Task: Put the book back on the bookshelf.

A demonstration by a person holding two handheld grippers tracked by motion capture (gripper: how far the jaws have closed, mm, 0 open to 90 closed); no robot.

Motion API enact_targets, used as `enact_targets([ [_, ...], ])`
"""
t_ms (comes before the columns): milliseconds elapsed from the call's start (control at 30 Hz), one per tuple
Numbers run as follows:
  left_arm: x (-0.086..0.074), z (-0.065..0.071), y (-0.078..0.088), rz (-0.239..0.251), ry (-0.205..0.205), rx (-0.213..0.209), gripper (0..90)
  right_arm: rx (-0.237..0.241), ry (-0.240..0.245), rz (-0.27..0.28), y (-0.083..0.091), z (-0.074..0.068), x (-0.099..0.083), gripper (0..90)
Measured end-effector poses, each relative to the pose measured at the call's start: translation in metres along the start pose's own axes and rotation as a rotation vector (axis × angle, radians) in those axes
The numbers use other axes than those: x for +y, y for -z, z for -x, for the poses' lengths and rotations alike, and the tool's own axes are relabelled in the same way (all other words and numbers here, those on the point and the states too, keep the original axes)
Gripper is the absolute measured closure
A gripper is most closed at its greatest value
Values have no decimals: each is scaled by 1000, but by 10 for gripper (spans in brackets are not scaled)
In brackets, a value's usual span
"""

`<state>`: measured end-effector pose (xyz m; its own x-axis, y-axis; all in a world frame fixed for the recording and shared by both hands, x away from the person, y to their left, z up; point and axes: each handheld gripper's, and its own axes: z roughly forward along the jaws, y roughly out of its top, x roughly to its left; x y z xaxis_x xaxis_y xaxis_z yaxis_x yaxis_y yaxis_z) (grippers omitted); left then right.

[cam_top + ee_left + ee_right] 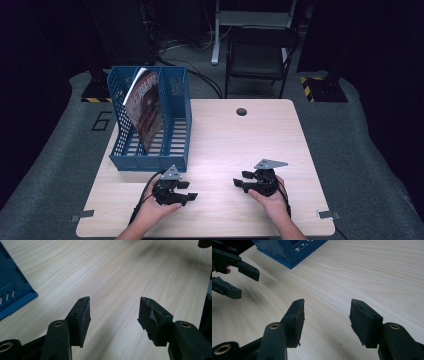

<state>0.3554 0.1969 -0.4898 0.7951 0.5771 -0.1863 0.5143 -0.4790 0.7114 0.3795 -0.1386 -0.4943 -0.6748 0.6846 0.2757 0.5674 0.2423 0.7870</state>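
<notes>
One table (240, 145) lies before me, pale wood grain, with one round hole (241, 111) near its far edge. On its left far part stands one blue file rack (172, 145), slotted and perforated, and one magazine (146, 107) with a red cover leans upright inside it, tilted against a divider. Beyond the table stands one dark folding chair (260, 57) on the grey floor.

I hold two tools, one in each hand, both low over the near part of the table and well apart from each other. My left tool (187, 191) sits just in front of the rack's near corner; its jaws stand apart with bare wood between them, gripping nothing. My right tool (242, 179) points toward the left one, its jaws also spread wide and empty. In the right gripper view the rack's corner (289, 250) and the left tool (243, 281) show ahead.
</notes>
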Motion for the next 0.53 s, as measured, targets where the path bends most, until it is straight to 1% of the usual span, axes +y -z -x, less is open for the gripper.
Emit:
enact_targets([
  [67,-1,0,-3,-18,-27,20,425,2,8,-6,0,1,0,453],
  [100,-2,1,-5,-22,-40,39,425,2,16,-6,0,1,0,453],
  [167,-2,2,-7,-45,-66,47,425,-1,14,-9,0,0,0,453],
  [200,-3,4,-9,-43,-56,46,425,4,17,-6,-1,-1,0,453],
  [233,-2,3,-10,-50,-74,47,425,2,21,-6,0,-1,-1,453],
  [267,-2,4,-11,-55,-75,34,424,1,23,-8,0,-1,-1,453],
  [300,-2,5,-12,-57,-67,34,423,-2,24,-8,0,-1,-1,453],
  [333,-3,6,-14,-52,-70,30,421,-2,25,-8,0,-1,-1,453],
  [367,-3,7,-14,-60,-80,31,420,-2,25,-6,0,-1,-1,453],
  [400,-3,8,-15,-70,-84,20,419,-1,23,-6,0,-1,-1,453],
  [467,-3,11,-16,-65,-88,20,419,-4,15,-14,0,-1,-1,452],
  [533,-4,12,-17,-67,-84,3,418,-6,21,-13,-1,0,-1,453],
])
